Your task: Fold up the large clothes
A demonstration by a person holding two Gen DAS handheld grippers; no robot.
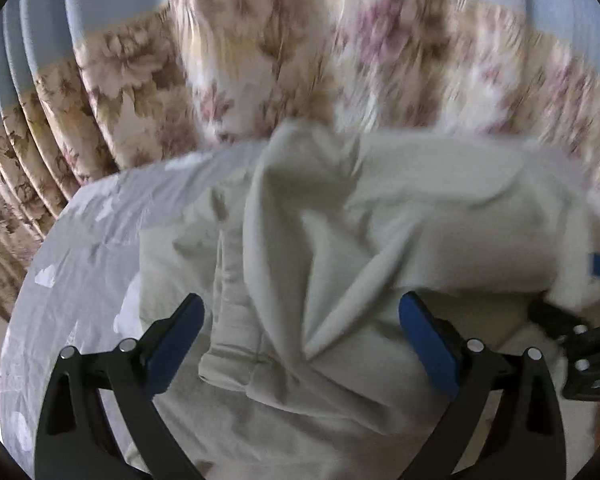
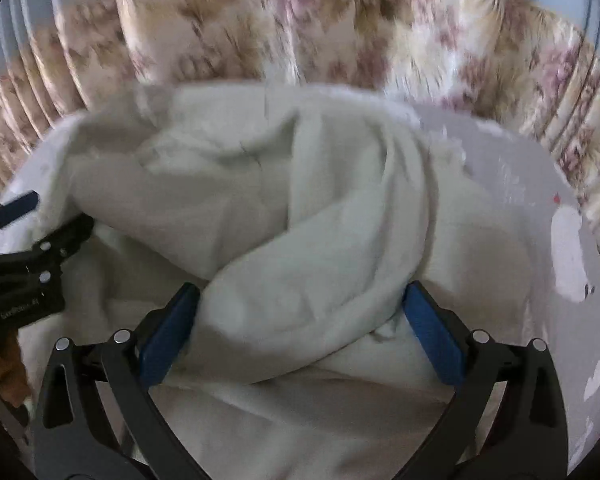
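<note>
Pale off-white garment (image 1: pixel 340 240) lies bunched and heavily creased on a grey sheet with white patches (image 1: pixel 83 240); whether the surface under it is a bed or something else, cannot tell. Both views are motion-blurred.

Left wrist view: left gripper (image 1: pixel 302 340) spread wide, blue pads (image 1: pixel 175 340) well apart, nothing pinched between them. A ridge of the garment runs up between the two fingers, with a hemmed, folded edge (image 1: pixel 227 360) just beside the left-hand pad. Cloth lies close to the right-hand pad; contact unclear. The other gripper's black frame and a strip of blue pad show at the right edge, low against the cloth.

Right wrist view: right gripper (image 2: pixel 300 336) also spread wide. A thick rolled fold of the garment (image 2: pixel 300 272) fills the gap between the fingers and appears to touch both blue pads (image 2: pixel 167 336), though the jaws are not closed on it. Left gripper (image 2: pixel 23 240) shows at the left edge, beside the garment's left side.

Behind: floral curtain (image 1: pixel 300 60) in pink and tan, hanging in pleats, just past the far edge of the sheet. Grey sheet (image 2: pixel 540 208) shows bare to the right of the garment in the right wrist view.
</note>
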